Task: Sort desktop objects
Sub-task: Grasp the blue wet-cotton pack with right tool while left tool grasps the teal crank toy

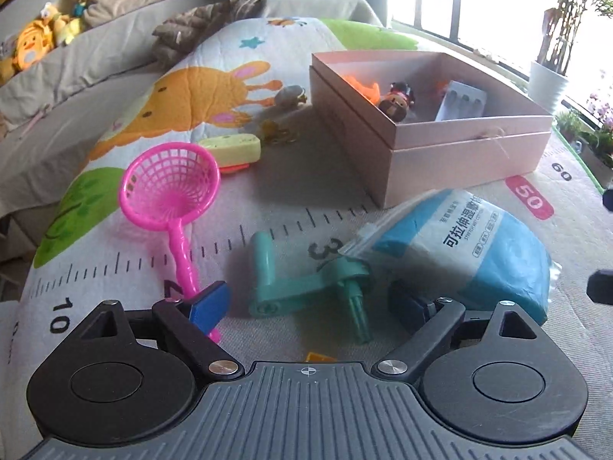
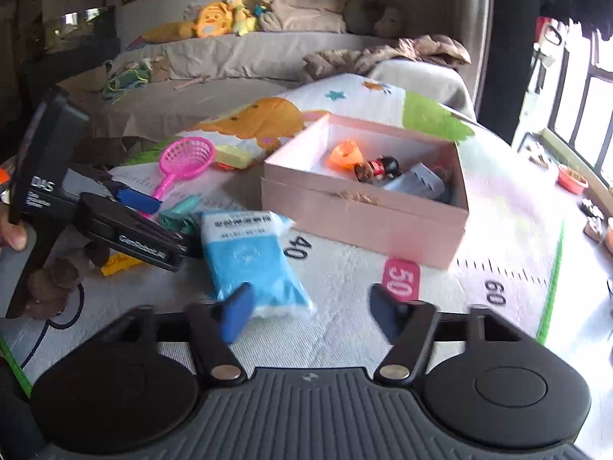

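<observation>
A pink box point(image 1: 459, 142) point(image 2: 364, 207) stands on the play mat and holds an orange toy point(image 2: 346, 154), a small doll point(image 2: 377, 168) and a grey pack point(image 2: 415, 182). My left gripper point(image 1: 312, 303) is open just above the mat, its fingers either side of a teal crank handle point(image 1: 306, 287). A pink toy net point(image 1: 170, 188) lies to its left and a blue-white wipes pack point(image 1: 471, 241) point(image 2: 249, 257) to its right. My right gripper point(image 2: 310, 310) is open and empty above the mat, near the wipes pack. The left gripper also shows in the right wrist view point(image 2: 153, 214).
A yellow-green toy point(image 1: 231, 147), a small amber piece point(image 1: 276, 130) and a grey object point(image 1: 291, 96) lie beyond the net. A yellow block point(image 2: 120, 262) lies under the left gripper. A sofa with plush toys point(image 2: 214, 19) stands behind; plant pots point(image 1: 548, 84) stand by the window.
</observation>
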Motion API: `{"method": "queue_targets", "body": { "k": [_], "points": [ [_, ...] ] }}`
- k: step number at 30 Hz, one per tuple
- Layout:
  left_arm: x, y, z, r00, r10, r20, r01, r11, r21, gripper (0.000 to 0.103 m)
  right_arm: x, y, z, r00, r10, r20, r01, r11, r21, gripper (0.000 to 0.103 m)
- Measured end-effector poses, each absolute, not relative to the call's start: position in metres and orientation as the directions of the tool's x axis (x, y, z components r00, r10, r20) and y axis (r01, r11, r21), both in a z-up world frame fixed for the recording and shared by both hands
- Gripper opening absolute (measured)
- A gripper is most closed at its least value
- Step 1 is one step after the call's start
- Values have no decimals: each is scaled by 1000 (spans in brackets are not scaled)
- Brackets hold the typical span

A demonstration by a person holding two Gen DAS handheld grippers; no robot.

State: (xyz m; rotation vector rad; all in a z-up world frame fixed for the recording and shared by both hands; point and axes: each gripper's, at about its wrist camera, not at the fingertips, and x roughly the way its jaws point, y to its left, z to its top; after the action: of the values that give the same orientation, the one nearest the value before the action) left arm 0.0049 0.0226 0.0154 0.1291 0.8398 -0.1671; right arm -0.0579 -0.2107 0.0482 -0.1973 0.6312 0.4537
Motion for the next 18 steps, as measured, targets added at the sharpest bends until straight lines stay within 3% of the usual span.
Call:
{"method": "queue_targets", "body": {
  "k": [3, 6, 10, 14, 18],
  "points": [
    [3, 28, 17, 633, -121, -765, 206, 978, 16, 93, -44, -192, 50, 675, 421, -606, -579, 811, -82, 88],
    [-3, 32, 19, 641, -92, -762, 195, 980, 45, 94, -12, -172, 41, 603, 458, -654, -622, 783, -24, 87],
    [-13, 40, 26, 655, -88, -750, 204, 977, 64, 95, 20, -157, 22, 508, 494, -705, -607, 786, 114, 53],
    [-33, 42, 36, 710, -141, -690, 276, 957, 88, 97, 11, -168, 20, 530, 485, -696, -547, 823, 157, 52],
    [-30, 35, 35, 716, -132, -685, 267, 959, 95, 99, -20, -194, 21, 636, 342, -692, -418, 906, 64, 51]
  ]
}}
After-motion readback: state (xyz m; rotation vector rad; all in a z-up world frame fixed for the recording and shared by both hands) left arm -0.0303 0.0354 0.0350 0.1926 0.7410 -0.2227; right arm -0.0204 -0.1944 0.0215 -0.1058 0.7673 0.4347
